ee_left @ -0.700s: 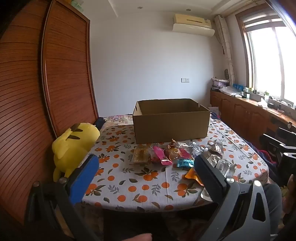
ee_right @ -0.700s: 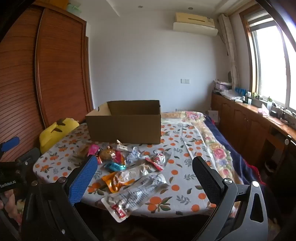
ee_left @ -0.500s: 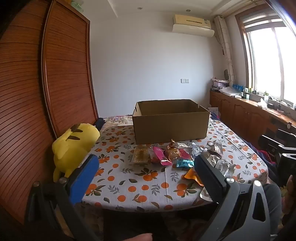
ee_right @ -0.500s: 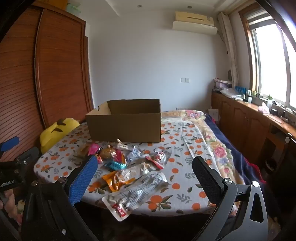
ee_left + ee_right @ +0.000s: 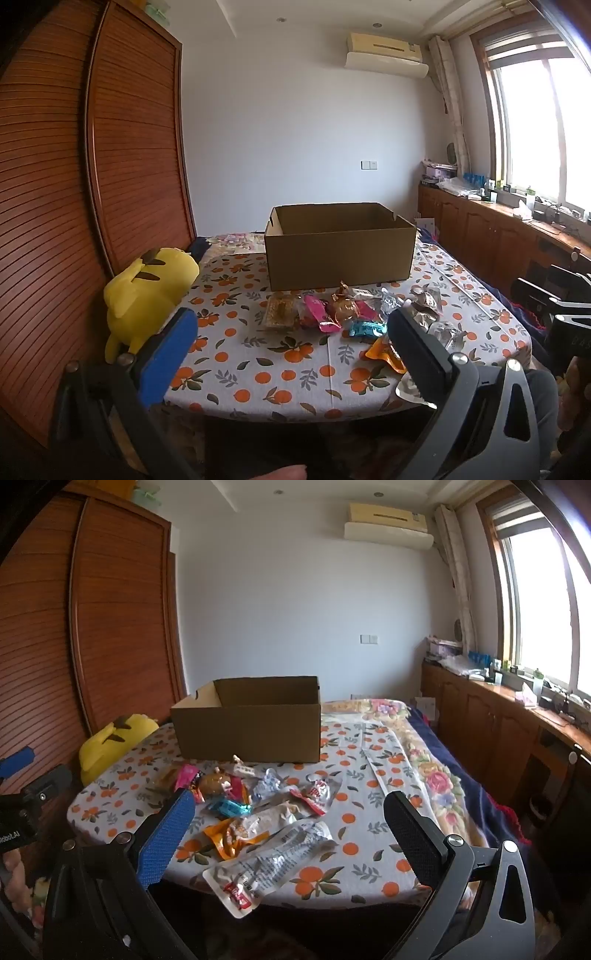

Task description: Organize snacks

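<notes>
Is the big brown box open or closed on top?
Open. The cardboard box has no lid or flaps over it, and its inner walls show in both views. Whether anything lies at the bottom cannot be told.

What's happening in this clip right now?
A person holds two grippers above the near edge of a table covered in an orange-print cloth. Both the left gripper and right gripper are open and empty. A pile of snack packets lies loose in front of an open cardboard box. No packet is gripped yet.

Snack packets (image 5: 258, 812) lie on the table (image 5: 369, 849) before the box (image 5: 247, 731); plush toy (image 5: 147, 295) left.
</notes>
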Motion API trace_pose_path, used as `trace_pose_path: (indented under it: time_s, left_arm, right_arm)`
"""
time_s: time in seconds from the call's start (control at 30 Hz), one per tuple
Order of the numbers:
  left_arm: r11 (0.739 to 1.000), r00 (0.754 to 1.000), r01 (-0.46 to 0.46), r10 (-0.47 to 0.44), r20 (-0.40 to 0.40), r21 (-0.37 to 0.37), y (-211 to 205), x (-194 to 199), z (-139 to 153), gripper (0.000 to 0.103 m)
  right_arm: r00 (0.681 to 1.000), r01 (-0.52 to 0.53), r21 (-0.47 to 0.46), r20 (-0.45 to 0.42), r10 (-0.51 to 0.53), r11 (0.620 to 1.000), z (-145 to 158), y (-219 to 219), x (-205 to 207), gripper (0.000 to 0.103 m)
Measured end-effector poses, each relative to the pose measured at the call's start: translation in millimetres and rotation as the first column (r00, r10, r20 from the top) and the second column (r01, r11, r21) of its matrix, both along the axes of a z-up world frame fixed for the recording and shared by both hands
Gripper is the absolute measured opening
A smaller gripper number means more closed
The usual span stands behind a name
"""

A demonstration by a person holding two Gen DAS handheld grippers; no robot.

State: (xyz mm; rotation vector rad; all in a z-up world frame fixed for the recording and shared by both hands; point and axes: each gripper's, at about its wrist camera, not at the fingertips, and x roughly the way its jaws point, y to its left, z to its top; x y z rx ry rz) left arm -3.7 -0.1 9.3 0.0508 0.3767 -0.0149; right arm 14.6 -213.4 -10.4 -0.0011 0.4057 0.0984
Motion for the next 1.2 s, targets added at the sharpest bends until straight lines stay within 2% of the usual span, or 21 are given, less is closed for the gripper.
trace_pose_path:
  time_s: [1.2]
  left_arm:
    - [1.000,1.000,0.001,0.000,0.008,-0.005,5.4,-4.7,5.0,0.103]
  right_arm:
    - [1.000,0.002,0.000,0.004,-0.002,1.000,1.9,-0.5,-2.8,0.103]
